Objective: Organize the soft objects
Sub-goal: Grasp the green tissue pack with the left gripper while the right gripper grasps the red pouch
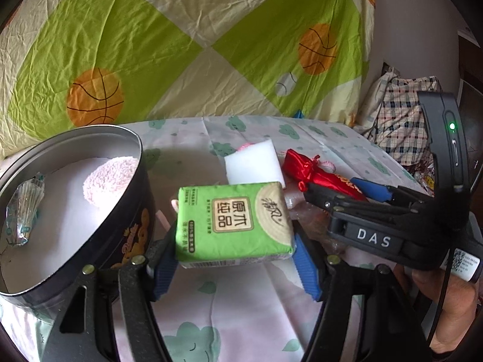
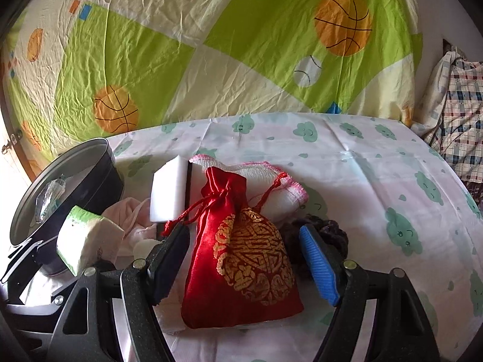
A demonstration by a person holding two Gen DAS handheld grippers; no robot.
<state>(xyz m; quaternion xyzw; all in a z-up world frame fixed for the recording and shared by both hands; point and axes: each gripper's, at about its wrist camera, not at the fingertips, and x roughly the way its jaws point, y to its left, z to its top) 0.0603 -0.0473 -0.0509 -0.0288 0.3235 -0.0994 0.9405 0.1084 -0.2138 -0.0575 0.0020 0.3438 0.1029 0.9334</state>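
Clamping green tissue pack (image 1: 234,221): left gripper (image 1: 234,261); right gripper (image 2: 246,267), "DAS" label, spread around red pouch (image 2: 241,259)

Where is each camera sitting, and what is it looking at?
Left wrist: sits on the left gripper, looking along its fingers at the green tissue pack it holds, the round tin beside it, the right gripper and a bare hand.
Right wrist: sits on the right gripper, looking down at the red pouch between its open fingers.
Shared: tissue pack, tin, pouch, white sponge, basketball quilt.
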